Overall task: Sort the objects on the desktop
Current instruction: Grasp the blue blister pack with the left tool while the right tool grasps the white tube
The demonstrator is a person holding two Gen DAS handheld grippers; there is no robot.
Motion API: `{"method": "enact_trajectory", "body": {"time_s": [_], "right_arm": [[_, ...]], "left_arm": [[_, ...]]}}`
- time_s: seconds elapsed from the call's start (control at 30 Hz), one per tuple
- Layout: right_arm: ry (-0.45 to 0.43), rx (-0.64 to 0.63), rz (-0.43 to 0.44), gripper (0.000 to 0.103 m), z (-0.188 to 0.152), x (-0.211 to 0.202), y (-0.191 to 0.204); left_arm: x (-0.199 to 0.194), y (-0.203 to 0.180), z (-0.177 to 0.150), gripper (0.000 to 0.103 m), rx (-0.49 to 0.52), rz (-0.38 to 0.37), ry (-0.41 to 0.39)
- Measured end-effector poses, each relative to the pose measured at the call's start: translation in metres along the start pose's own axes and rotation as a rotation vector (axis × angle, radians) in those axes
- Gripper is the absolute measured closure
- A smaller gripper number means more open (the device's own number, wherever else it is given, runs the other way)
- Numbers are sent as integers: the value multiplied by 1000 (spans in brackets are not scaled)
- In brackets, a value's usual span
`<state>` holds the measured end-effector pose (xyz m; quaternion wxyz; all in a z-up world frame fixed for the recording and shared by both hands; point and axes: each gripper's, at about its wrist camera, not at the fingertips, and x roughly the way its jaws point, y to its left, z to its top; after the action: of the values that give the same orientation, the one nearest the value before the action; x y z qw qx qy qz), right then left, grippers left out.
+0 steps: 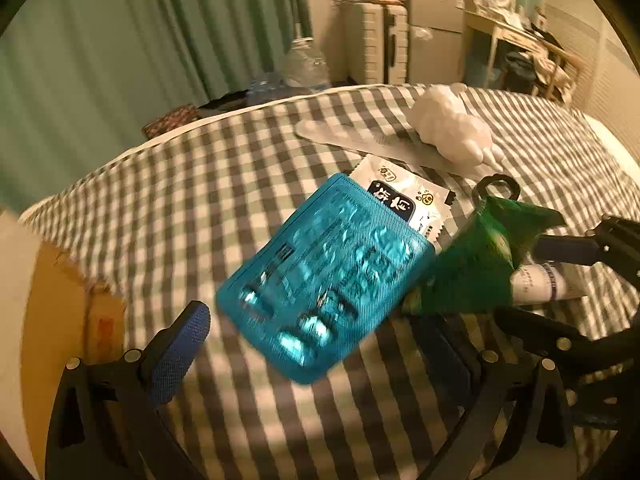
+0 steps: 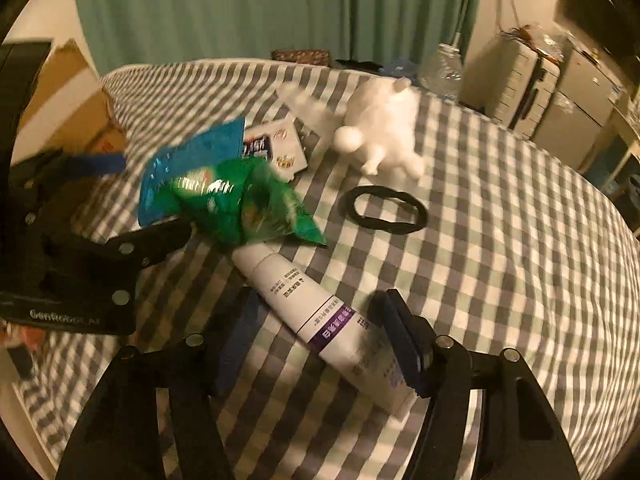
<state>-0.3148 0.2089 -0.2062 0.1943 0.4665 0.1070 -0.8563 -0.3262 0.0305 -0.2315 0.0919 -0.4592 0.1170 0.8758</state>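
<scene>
Green packet (image 2: 244, 204) overlapping tube (image 2: 320, 312), hair tie (image 2: 384, 210) nearby

Home bedroom, green curtains (image 2: 208, 8), suitcase (image 1: 376, 44), checked bedspread (image 2: 500, 240)

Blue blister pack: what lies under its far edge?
A white sachet pokes out from under the blister pack; its lower part is covered and unseen.

My left hand-held gripper (image 1: 316, 344) fills the bottom of its own view, angled down, its blue-padded fingers (image 1: 180, 354) spread wide with neither pad pressing on anything. My right hand-held gripper (image 2: 320, 344) sits low in its own frame, also angled down, jaws partly apart; I cannot tell whether the pads press. It also shows at the left view's right edge.
</scene>
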Motion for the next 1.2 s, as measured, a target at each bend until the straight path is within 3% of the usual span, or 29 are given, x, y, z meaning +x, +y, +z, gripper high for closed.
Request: {"method": "enact_trajectory", "body": {"time_s": [0.1,0.17,0.23,0.27,0.3,0.43,0.47,0.6,0.83,0.93,1.03,1.1,1.2], "right_arm": [[4,-7,-7,52,-1,-2,1],[8,22,13,68,-2,-6,-1],[23,57,32,71,-5,-9,-5],[29,65,34,73,-5,-10,-6],[38,72,40,74,-7,-13,-7],[66,97,52,79,-16,-21,-6],[66,110,57,79,-18,-25,-6],[56,153,84,79,-23,-40,-9],[19,199,116,79,-29,-61,-13],[7,215,124,79,-31,-65,-13],[-7,225,126,79,-31,-67,-18],[-5,241,134,79,-30,-66,-23],[4,271,140,79,-35,-61,-31]], "left_arm": [[13,3,3,0,3,-41,14],[17,6,7,4,-10,-69,55],[9,6,7,28,0,-92,45],[6,4,6,47,12,-99,47],[2,1,5,57,36,-98,57],[-7,-9,0,81,102,-63,75],[-10,-10,-3,91,101,-64,87],[-24,-10,-15,96,52,-73,97],[-65,-10,-34,96,-26,-142,36],[-65,-19,-29,95,17,-109,35],[-56,-26,-20,79,42,-86,35],[-50,-37,-19,52,72,-52,25],[-50,-46,-19,28,106,-55,6]]}}
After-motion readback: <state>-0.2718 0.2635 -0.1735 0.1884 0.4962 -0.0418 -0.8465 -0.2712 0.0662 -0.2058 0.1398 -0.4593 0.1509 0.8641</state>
